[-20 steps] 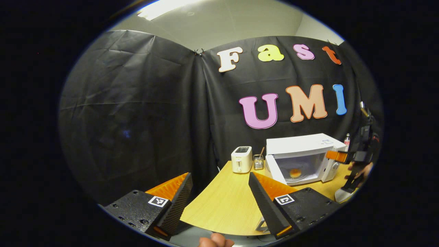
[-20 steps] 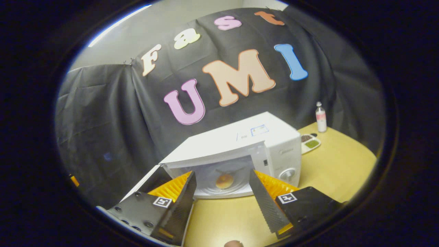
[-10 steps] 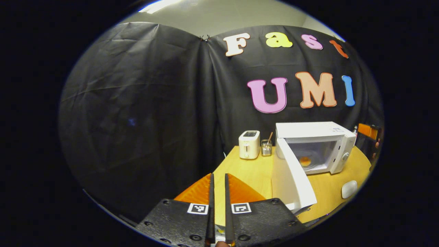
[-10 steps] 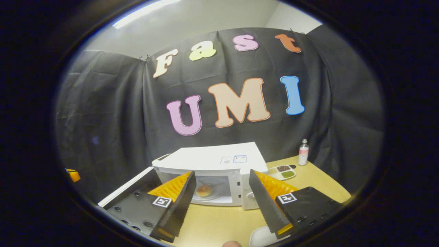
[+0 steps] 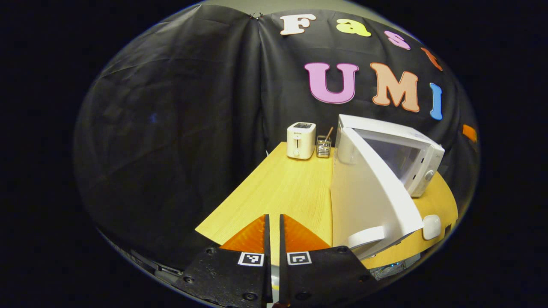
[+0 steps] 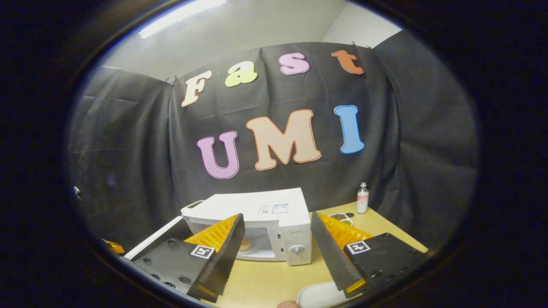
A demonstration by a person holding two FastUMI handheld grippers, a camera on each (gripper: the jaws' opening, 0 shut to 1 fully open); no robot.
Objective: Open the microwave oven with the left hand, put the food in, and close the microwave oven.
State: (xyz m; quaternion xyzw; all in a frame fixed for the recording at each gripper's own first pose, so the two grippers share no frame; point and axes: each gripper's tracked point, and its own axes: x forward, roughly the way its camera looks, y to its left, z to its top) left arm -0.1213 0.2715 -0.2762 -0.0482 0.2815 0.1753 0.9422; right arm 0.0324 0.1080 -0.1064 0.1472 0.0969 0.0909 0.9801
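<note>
At the bottom centre of the left gripper view, my left hand-held gripper (image 5: 272,239) is clenched, its two fingers pressed almost together with nothing between them. Just right of it, the microwave oven's door (image 5: 368,192) stands swung open toward me, its pale outer face filling the lower right of the frame, with the handle (image 5: 366,237) near its lower edge. Behind the door sits the microwave oven (image 5: 411,156) on the desk (image 5: 278,188), its dial facing right. A white toaster (image 5: 301,140) and a small clear holder (image 5: 323,146) with a stick in it stand at the far end of the desk, just left of the oven. A white rounded object (image 5: 431,226) lies near the desk's right edge.

Low in the right gripper view, my right hand-held gripper (image 6: 278,250) is released, fingers spread wide and holding nothing. Between them I see the oven's front, and the food (image 6: 245,244), a small round golden piece, rests inside the open cavity, partly hidden by my finger. A small bottle (image 6: 362,198) stands at the back right of the desk, with a tray of sauces (image 6: 341,218) just beside it.
</note>
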